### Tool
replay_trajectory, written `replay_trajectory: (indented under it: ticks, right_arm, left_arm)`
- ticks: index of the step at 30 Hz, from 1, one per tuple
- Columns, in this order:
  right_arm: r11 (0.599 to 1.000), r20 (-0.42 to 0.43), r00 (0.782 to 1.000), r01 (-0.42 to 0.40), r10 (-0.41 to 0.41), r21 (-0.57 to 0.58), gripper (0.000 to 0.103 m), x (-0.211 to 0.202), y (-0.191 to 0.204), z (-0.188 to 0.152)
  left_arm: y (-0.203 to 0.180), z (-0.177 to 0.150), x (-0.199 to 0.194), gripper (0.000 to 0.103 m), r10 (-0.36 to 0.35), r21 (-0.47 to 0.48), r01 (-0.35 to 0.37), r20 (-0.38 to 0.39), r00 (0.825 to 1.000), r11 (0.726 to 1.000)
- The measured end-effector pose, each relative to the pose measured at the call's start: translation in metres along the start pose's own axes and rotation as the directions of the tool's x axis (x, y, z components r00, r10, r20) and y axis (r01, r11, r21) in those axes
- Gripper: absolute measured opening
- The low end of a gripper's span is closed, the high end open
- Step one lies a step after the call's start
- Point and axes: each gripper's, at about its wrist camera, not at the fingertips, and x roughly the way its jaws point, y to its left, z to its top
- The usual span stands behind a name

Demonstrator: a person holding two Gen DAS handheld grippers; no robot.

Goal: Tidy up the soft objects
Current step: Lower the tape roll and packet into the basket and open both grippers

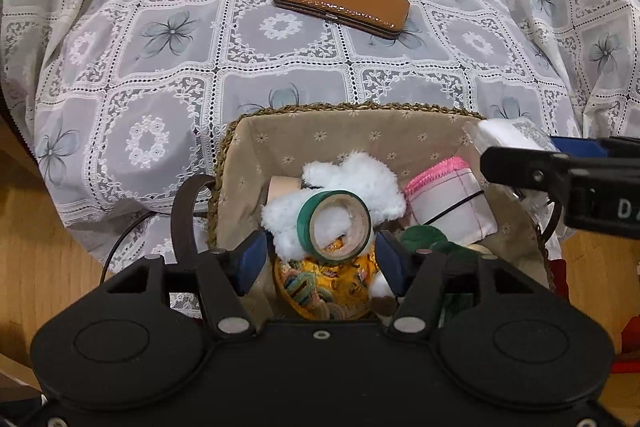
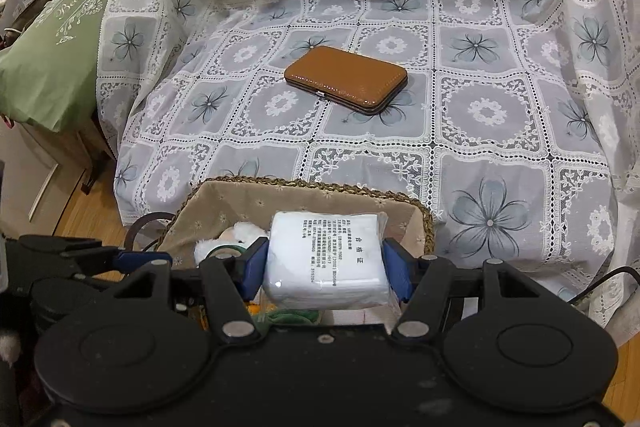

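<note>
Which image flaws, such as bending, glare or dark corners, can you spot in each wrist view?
Left wrist view: fisheye bends the lace cloth outward, corners darken, glare streaks the brown case. Right wrist view: same curving, a soft highlight on the wrapped white packet, which stays sharp enough to show print.

Both views ride on the hand-held grippers and look forward and steeply down along their fingers. The left wrist view hangs close over the woven basket (image 1: 224,163), looking straight into it, with the lace-covered sofa (image 1: 160,39) beyond. The right wrist view sits just to the right, a little further back, over the same basket's (image 2: 428,223) right end — it faces the same way. Both share the basket, the lace cover (image 2: 500,115) and the brown case (image 1: 342,3) (image 2: 346,79) lying on it; each also catches the other gripper at its edge.
</note>
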Motion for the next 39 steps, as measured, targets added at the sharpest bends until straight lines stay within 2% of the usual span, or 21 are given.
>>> replay_trajectory:
  ticks: [3,10,14,19,29,32,37,39]
  right_arm:
    - [1.0,-0.006,1.0,0.006,-0.006,0.001,0.061,0.003,0.001,0.0]
    - [1.0,0.007,1.0,-0.013,0.013,-0.002,0.061,0.006,0.005,-0.003]
    - [1.0,0.047,0.999,-0.016,0.016,-0.001,0.063,0.002,0.007,-0.001]
    - [1.0,0.076,0.997,-0.028,0.028,0.009,0.064,0.0,0.006,0.002]
    - [1.0,0.104,0.994,-0.023,0.023,-0.002,0.072,-0.006,0.01,-0.002]
    - [1.0,0.11,0.994,-0.027,0.027,0.0,0.073,-0.007,0.01,-0.002]
    - [1.0,0.119,0.993,-0.009,0.01,-0.005,0.074,-0.01,0.011,-0.005]
    - [1.0,0.12,0.993,0.002,-0.001,-0.006,0.077,-0.012,0.01,-0.007]
  left_arm:
    - [-0.002,-0.004,-0.004,0.064,0.019,0.009,-0.019,0.017,1.0,1.0]
    - [-0.008,-0.015,-0.016,0.067,0.057,0.023,-0.059,0.071,0.996,0.998]
    - [-0.007,-0.019,-0.02,0.068,0.059,0.003,-0.06,0.09,0.994,0.998]
    - [-0.008,-0.023,-0.023,0.075,0.065,-0.014,-0.064,0.115,0.991,0.998]
    - [-0.006,-0.026,-0.027,0.076,0.064,-0.03,-0.061,0.14,0.988,0.998]
    - [-0.005,-0.027,-0.028,0.087,0.074,-0.038,-0.069,0.148,0.986,0.997]
    - [-0.005,-0.029,-0.029,0.088,0.088,-0.047,-0.081,0.156,0.984,0.996]
    - [-0.004,-0.028,-0.029,0.089,0.086,-0.058,-0.077,0.159,0.984,0.995]
